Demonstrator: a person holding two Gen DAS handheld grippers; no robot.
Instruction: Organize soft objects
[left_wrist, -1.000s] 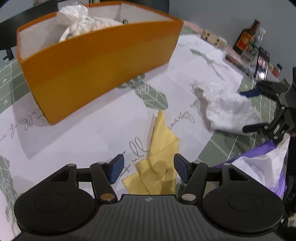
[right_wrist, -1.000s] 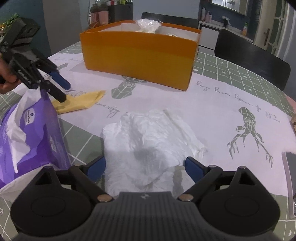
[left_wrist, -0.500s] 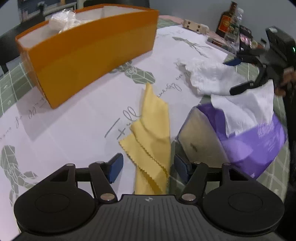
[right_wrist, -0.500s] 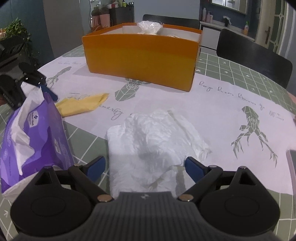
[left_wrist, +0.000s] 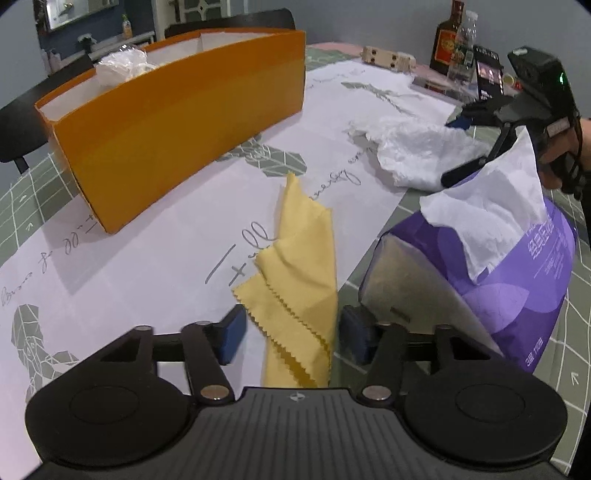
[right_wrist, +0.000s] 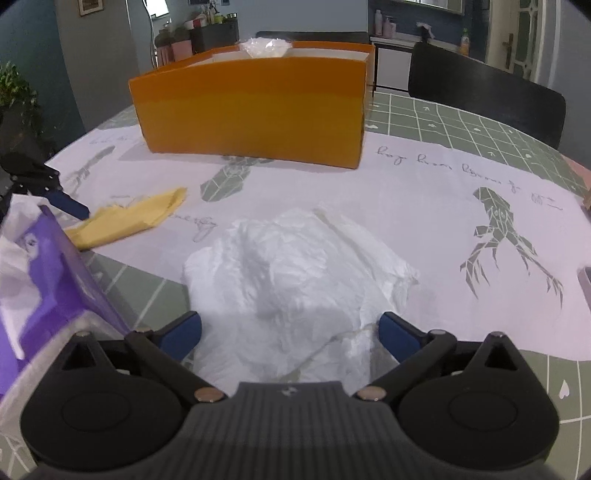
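A yellow cloth (left_wrist: 299, 280) lies crumpled on the white printed paper; its near end sits between the open fingers of my left gripper (left_wrist: 290, 338). It also shows in the right wrist view (right_wrist: 125, 219). A crumpled white plastic bag (right_wrist: 291, 273) lies on the table, its near edge between the wide-open fingers of my right gripper (right_wrist: 290, 334); it shows in the left wrist view too (left_wrist: 417, 151). A purple tissue pack (left_wrist: 491, 273) with white tissue sticking out stands right of the cloth. An orange box (left_wrist: 177, 110) at the back holds a white bag (left_wrist: 122, 68).
Bottles (left_wrist: 448, 40), a power strip (left_wrist: 386, 57) and small items stand at the table's far right edge. A black chair (right_wrist: 484, 99) stands behind the table. The green grid tablecloth (right_wrist: 461, 122) shows around the paper.
My left gripper has pulled back and swung right, so the cloth lies between its fingers and the tissue pack is in view. My right gripper has edged closer over the white bag.
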